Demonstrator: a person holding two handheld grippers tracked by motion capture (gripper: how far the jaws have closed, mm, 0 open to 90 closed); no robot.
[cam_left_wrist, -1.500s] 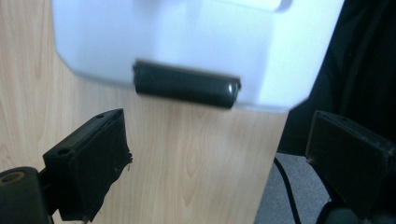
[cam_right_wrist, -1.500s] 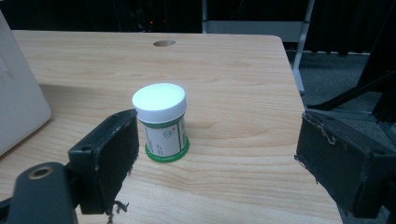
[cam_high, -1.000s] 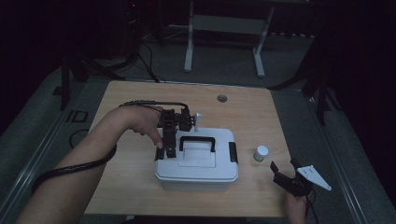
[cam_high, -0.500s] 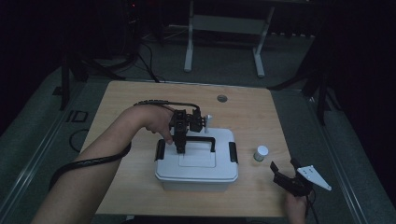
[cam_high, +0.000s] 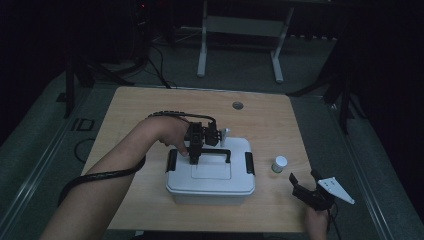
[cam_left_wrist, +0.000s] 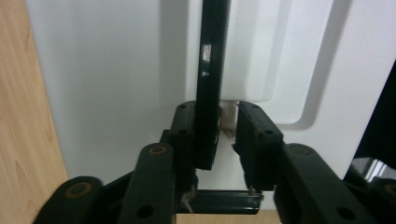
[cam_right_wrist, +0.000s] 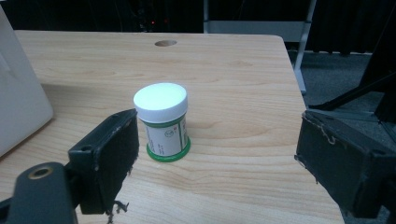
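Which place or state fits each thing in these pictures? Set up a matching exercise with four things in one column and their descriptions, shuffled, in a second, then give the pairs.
Things
1. left gripper
2. right gripper
3. small jar
4. white box

Descriptions
A. stands upright on the table with a white cap and green base
B. jaws wide open, nothing between them, near the table's right front corner
C. lid on, black latch at each end
D. jaws on either side of the black handle on the lid

Pairs: 1-D, 2-B, 3-A, 4-C
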